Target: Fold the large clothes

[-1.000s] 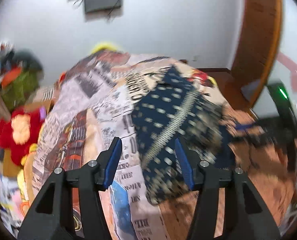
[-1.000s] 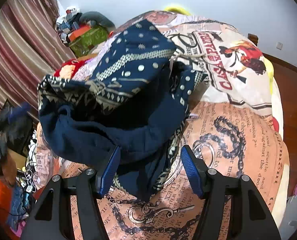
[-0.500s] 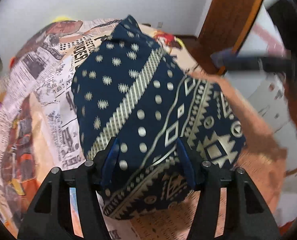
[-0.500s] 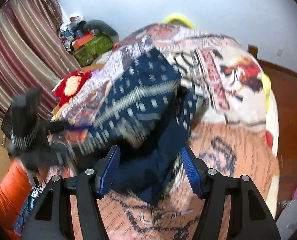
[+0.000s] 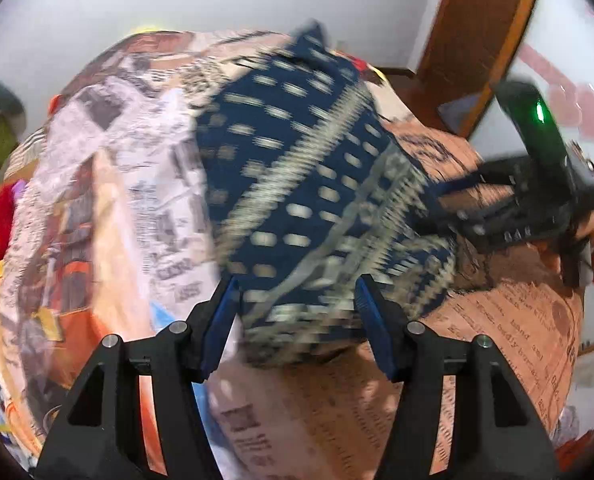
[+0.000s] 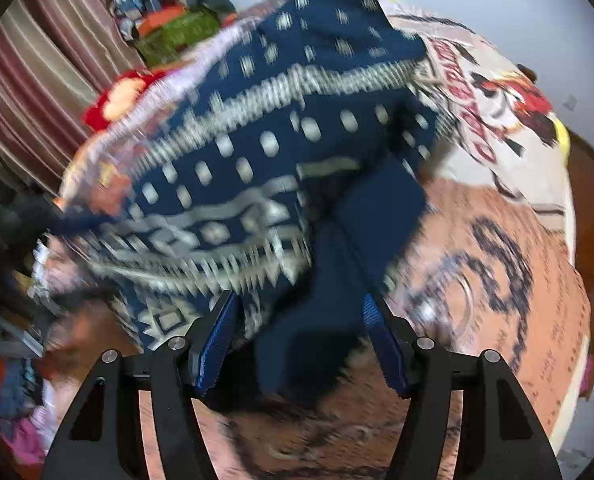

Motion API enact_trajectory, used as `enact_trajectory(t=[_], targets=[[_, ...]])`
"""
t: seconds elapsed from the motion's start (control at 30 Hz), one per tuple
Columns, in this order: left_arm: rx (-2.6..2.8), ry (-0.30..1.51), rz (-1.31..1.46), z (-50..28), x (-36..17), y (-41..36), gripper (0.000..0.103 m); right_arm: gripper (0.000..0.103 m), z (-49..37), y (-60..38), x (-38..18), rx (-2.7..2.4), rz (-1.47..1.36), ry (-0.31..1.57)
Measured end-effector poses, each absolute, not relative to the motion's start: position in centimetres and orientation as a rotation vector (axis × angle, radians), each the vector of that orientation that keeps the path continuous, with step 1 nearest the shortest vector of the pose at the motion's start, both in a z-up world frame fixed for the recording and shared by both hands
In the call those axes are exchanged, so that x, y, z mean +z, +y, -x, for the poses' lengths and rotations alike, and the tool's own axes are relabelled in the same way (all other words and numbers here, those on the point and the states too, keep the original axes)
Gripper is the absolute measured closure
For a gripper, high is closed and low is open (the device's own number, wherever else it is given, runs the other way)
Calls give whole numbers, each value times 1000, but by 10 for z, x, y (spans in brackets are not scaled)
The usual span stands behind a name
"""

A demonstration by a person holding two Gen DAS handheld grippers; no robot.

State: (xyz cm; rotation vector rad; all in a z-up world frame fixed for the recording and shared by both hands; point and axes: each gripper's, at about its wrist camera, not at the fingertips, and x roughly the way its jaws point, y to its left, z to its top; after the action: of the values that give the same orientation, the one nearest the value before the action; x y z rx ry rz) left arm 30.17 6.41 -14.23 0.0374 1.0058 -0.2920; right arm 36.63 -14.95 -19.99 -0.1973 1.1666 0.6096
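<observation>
Bed [image 5: 497, 360] with the newspaper-print cover carries the navy patterned garment [image 5: 297, 200], bunched mid-frame, long axis running toward upper right. Left gripper [image 5: 297, 320] fingers sit spread at its near edge; right gripper [image 6: 301, 332] fingers likewise, nothing pinched.

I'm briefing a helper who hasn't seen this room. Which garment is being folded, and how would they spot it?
Find the bed with the newspaper-print bedspread. On its middle lies the navy garment, part folded. Only it is dark blue with cream dots and zigzag bands; the cover beneath is pale and orange with lettering.
</observation>
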Motion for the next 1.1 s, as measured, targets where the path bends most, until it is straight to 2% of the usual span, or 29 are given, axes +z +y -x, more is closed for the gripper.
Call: enact_trajectory(t=[0.13, 0.27, 0.4, 0.53, 0.63, 0.7, 0.73, 0.87, 0.97, 1.1], targets=[[-222, 972, 17, -315, -121, 97, 43, 40, -370, -166, -193, 627, 141, 1189], [-163, 962, 10, -342, -113, 113, 43, 40, -376, -172, -152, 647, 151, 1084], [-143, 974, 7, -373, -125, 110, 43, 40, -402, -165, -122, 648, 65, 1017], [-186, 1019, 87, -392, -146, 106, 43, 40, -441, -141, -134, 620, -21, 1066], [-184, 1017, 102, -395, -159, 100, 42, 47, -459, -122, -160, 622, -80, 1157], [-191, 1005, 104, -395, -160, 100, 42, 49, -459, -116, -168, 612, -77, 1156], [-197, 1005, 108, -395, -160, 100, 41, 54, -459, -114, -170, 617, -67, 1146], [-195, 1010, 111, -396, -158, 101, 40, 86, -456, -114, -166, 649, -52, 1133], [-188, 1000, 118, -394, -150, 102, 40, 96, -451, -121, -155, 654, -67, 1100], [-207, 961, 146, -389, -132, 103, 40, 98, -443, -144, -123, 690, -120, 1034]])
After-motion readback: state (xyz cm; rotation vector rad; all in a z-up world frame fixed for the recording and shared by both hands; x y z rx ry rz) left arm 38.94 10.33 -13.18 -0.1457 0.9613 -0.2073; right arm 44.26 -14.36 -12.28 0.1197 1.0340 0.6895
